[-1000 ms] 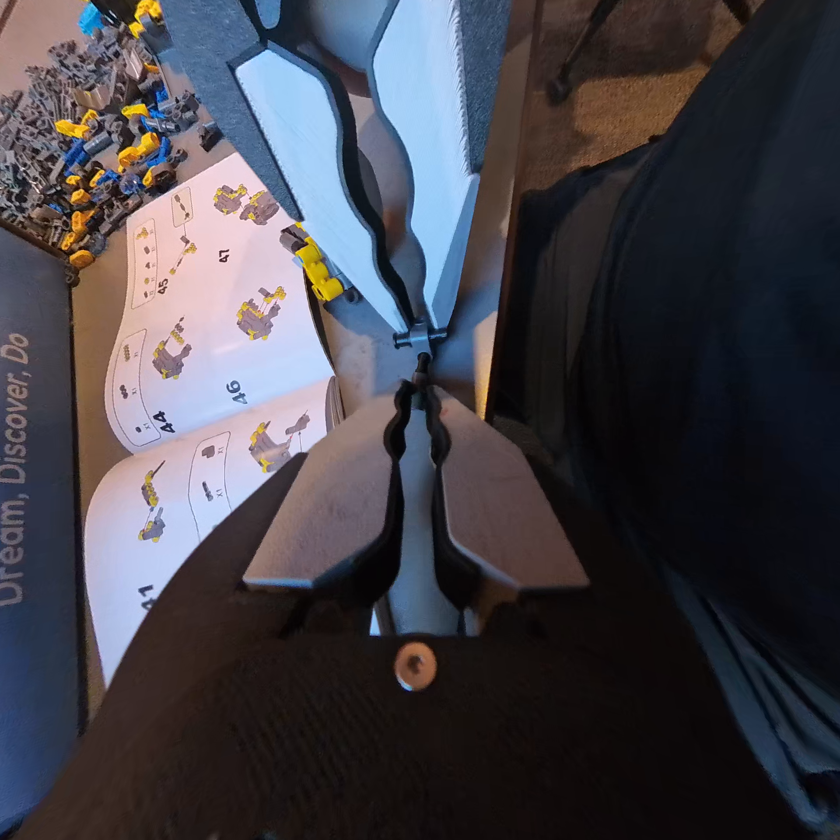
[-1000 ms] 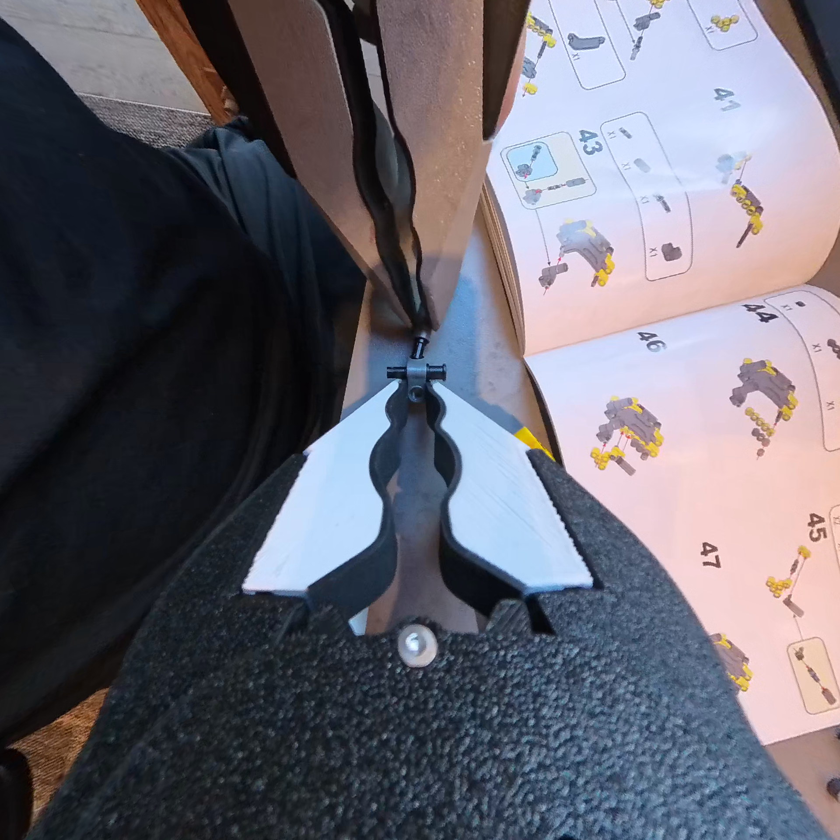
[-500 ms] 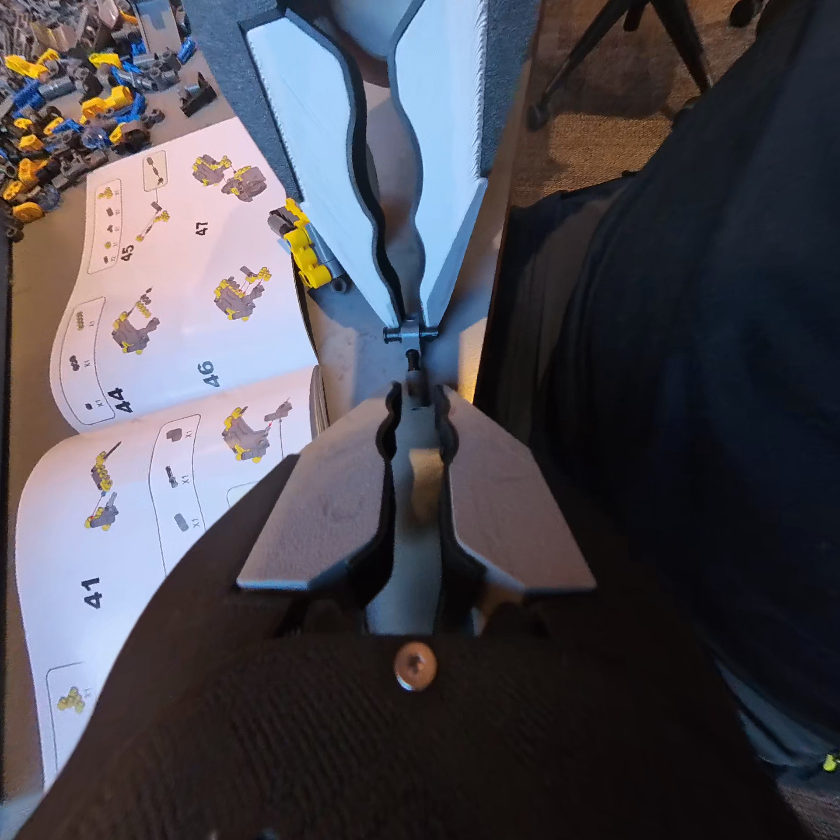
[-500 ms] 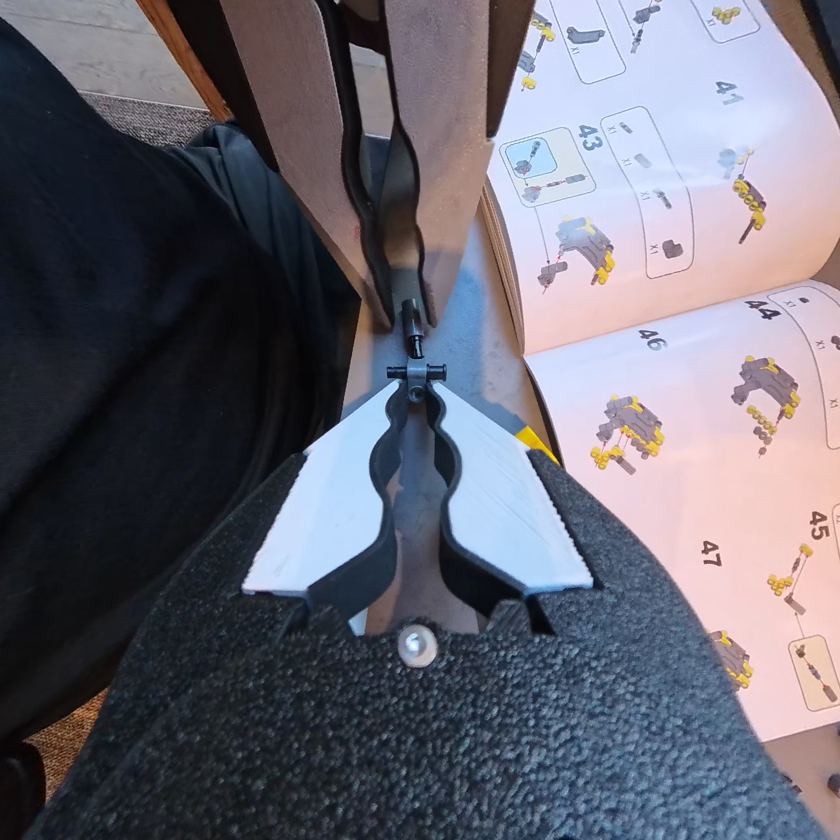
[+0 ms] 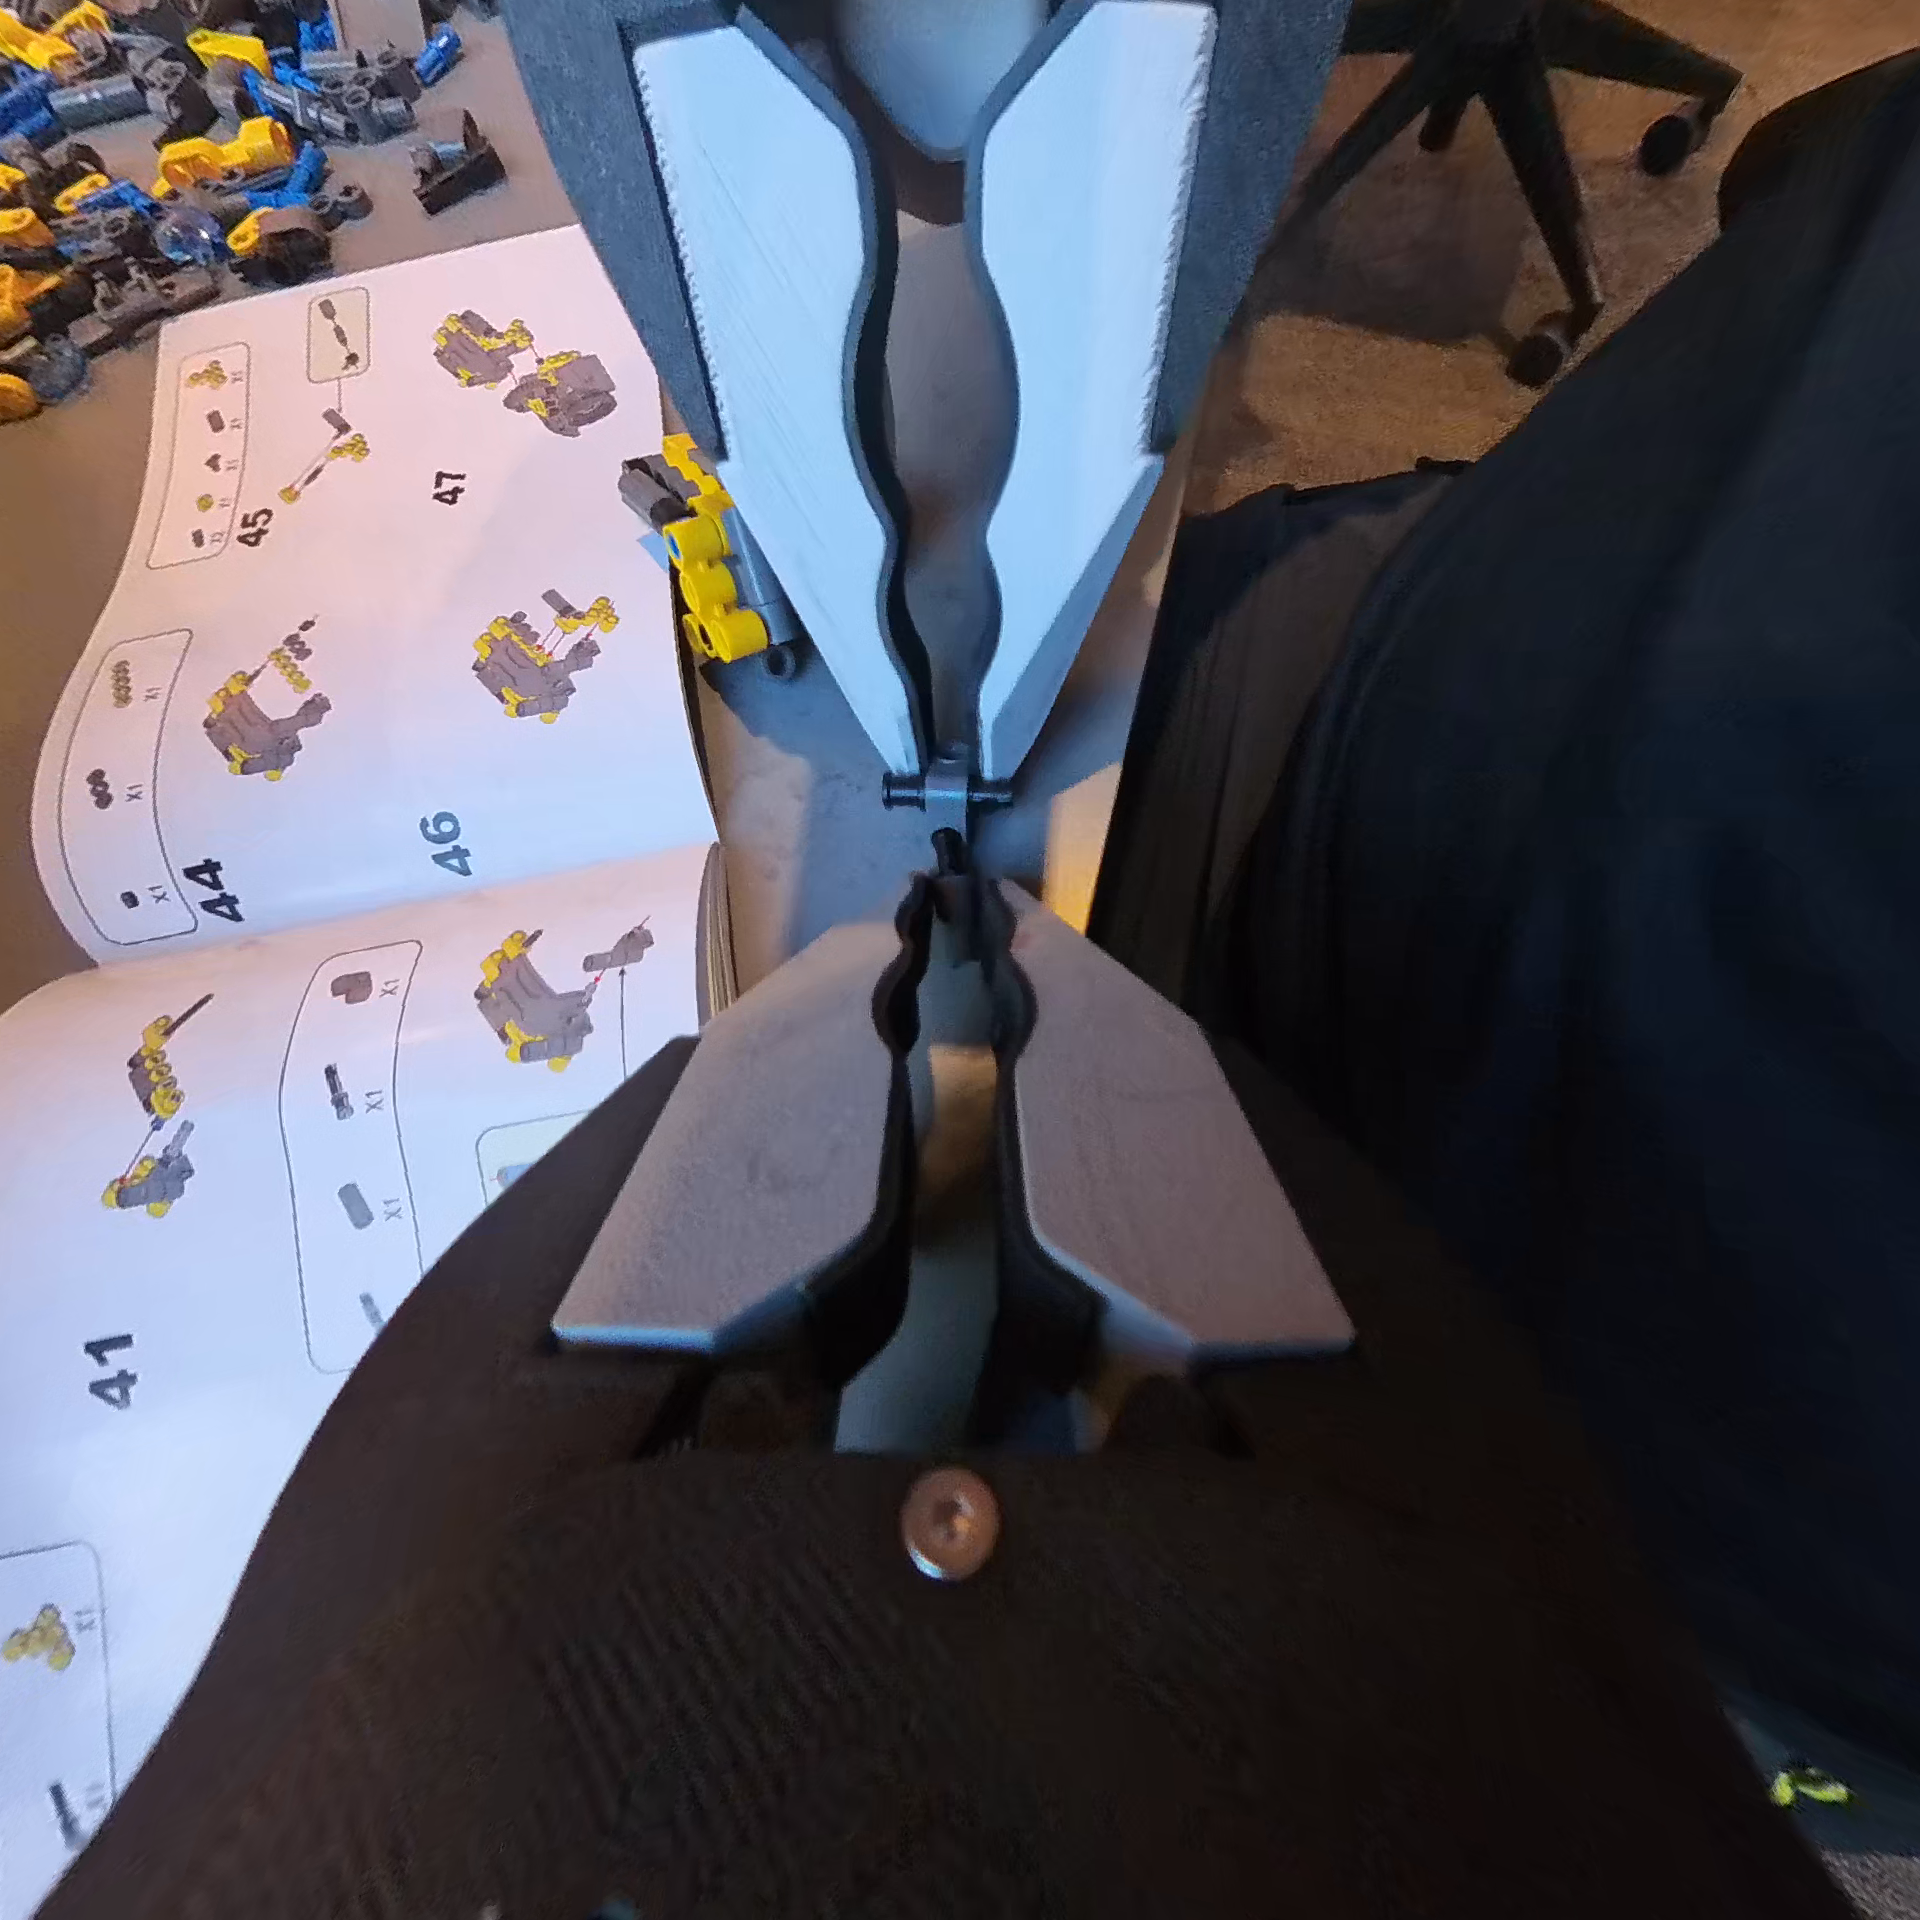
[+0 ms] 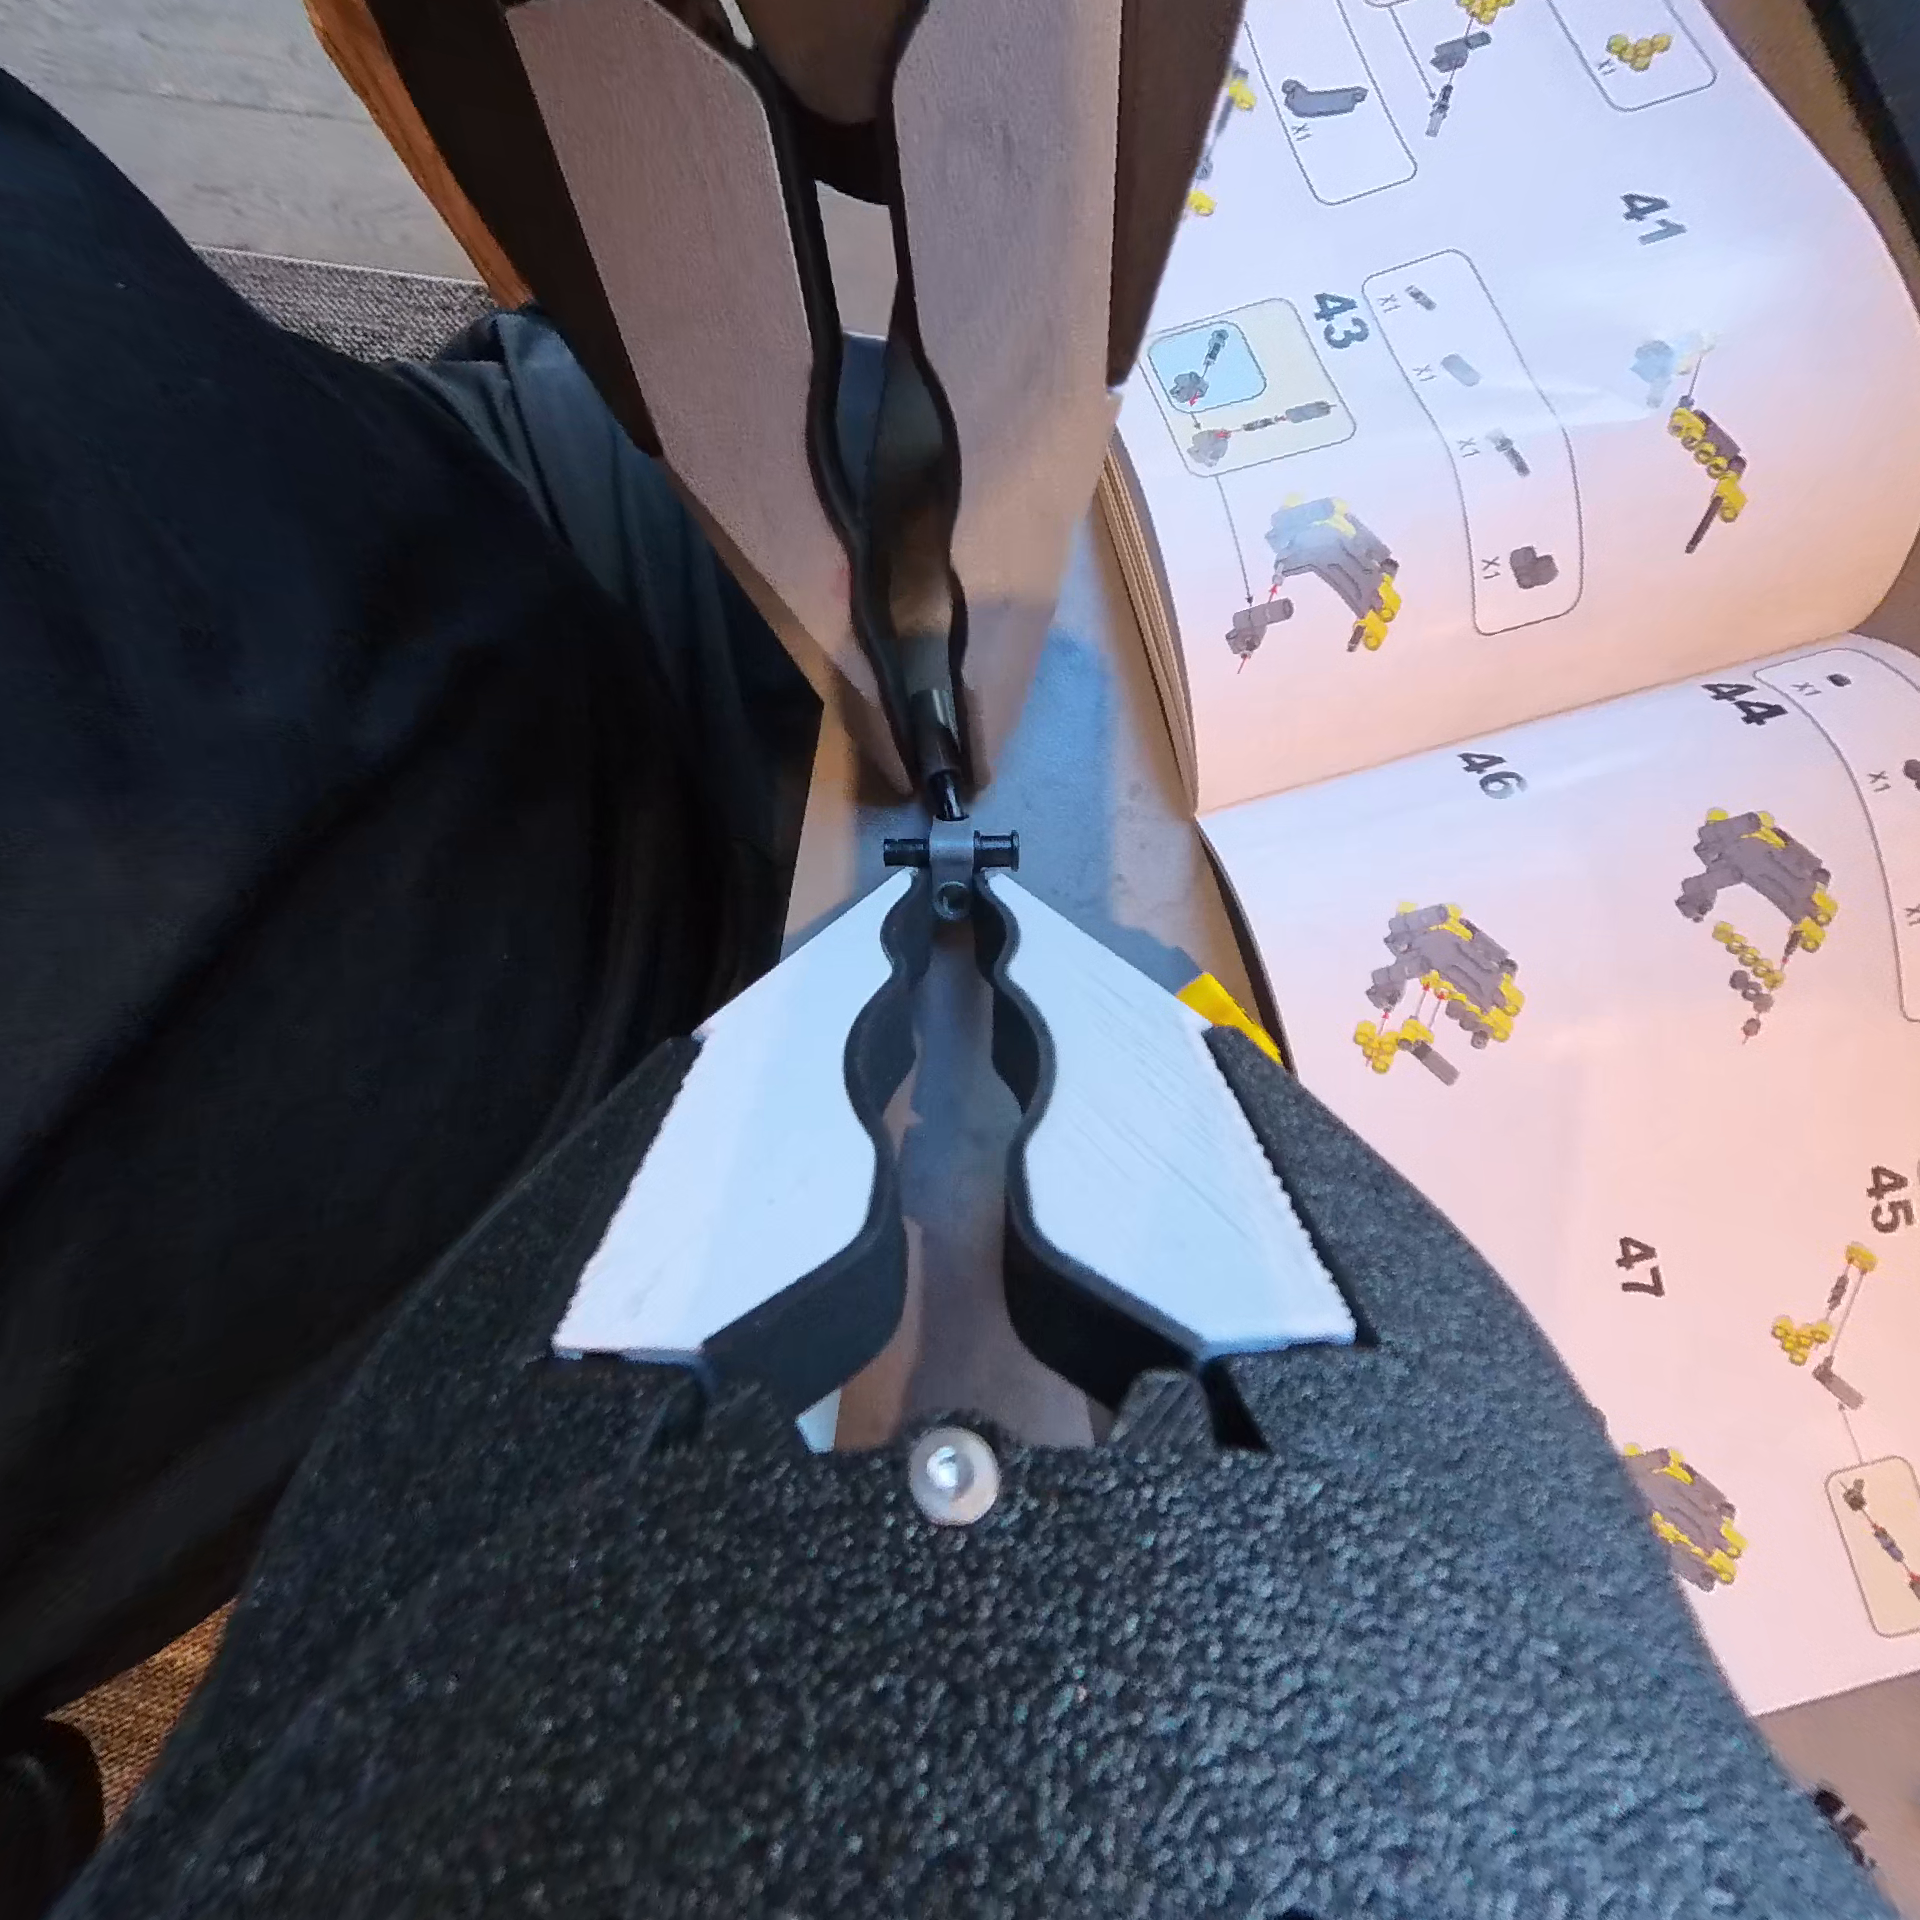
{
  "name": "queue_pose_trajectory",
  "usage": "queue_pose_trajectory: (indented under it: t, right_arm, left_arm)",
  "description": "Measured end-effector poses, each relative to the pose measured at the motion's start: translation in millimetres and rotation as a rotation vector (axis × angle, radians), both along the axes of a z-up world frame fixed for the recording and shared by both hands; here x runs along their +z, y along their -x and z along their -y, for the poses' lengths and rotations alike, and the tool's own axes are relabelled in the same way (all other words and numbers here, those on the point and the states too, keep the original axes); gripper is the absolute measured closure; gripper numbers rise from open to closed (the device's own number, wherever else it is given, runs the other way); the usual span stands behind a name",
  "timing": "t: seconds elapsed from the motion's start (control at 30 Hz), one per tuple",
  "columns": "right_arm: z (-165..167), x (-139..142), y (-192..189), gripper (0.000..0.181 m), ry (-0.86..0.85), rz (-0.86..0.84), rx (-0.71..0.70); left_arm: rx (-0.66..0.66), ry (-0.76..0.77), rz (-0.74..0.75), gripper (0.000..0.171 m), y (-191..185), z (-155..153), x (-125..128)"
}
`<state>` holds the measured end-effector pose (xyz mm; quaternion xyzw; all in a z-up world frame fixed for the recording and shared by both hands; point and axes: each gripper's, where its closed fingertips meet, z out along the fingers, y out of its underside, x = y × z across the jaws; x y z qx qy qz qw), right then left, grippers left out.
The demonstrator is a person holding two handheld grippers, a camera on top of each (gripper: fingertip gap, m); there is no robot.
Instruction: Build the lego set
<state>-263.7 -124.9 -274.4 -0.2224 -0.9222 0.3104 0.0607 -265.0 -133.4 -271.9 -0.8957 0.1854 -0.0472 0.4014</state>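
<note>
Reclosed on the black pin [image 6: 940,740], left tool [image 5: 956,904] meets the connector [image 6: 951,868].

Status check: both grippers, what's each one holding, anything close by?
Left gripper shut on black pin. Right gripper shut on grey connector. Pin tip at connector. Yellow-grey assembly, open instruction booklet alongside.

Two grippers [image 5: 954,894] [image 6: 951,883], each with two fingers [image 5: 748,1132] [image 6: 748,1132]. One open booklet [image 5: 343,644], one grey connector [image 6: 951,847], one black pin [image 6: 940,743]. One yellow-grey assembly [image 5: 707,561]; loose bricks [image 5: 156,125] too many to count.
</note>
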Motion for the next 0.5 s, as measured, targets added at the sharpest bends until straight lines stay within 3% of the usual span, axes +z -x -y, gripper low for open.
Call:
queue_pose_trajectory:
  t: [0.27, 0.5]
  right_arm:
    - [-0.5, 0.1, -0.2, 0.175, 0.003, -0.003, 0.001]
    - [-0.5, 0.1, -0.1, 0.175, 0.004, -0.005, 0.002]
  left_arm:
    - [0.004, 0.044, -0.013, 0.164, 1.1, 1.6, 0.1]
    - [0.015, 0.062, -0.023, 0.151, 1.8, 4.4, 0.6]
